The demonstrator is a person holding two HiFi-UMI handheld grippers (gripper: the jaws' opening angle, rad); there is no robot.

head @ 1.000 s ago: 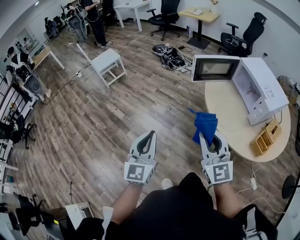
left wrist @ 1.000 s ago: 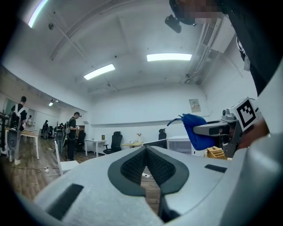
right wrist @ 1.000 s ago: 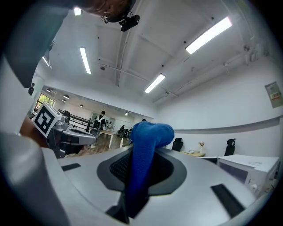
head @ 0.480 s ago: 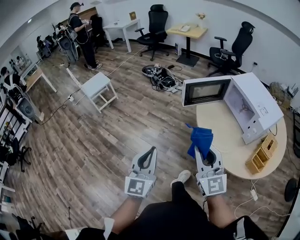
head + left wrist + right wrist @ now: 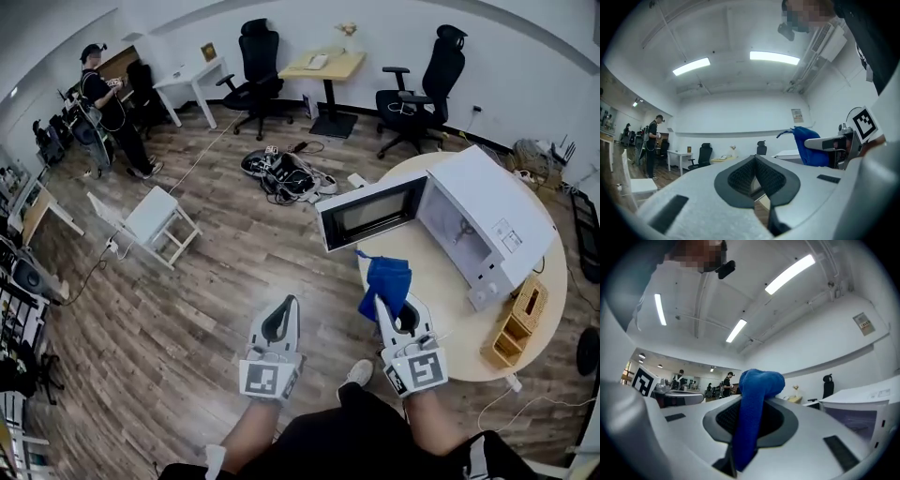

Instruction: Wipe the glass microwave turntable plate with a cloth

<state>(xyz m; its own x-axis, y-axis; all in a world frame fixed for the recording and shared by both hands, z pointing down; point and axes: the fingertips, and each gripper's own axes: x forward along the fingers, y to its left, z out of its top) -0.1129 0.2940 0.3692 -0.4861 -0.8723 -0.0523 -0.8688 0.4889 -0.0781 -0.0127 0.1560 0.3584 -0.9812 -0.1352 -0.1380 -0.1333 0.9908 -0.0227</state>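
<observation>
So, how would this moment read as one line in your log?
right hand-held gripper: shut on blue cloth | left hand-held gripper: shut, empty | microwave: door open

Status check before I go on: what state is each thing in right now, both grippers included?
Microwave door: swung wide open.
Microwave: upright on the round table, cavity exposed.
Blue cloth: clamped in the right gripper, bunched and sticking out past the jaws.
Right gripper: shut on the blue cloth.
Left gripper: shut, nothing between the jaws.
Glass turntable plate: cannot be made out in the cavity.
</observation>
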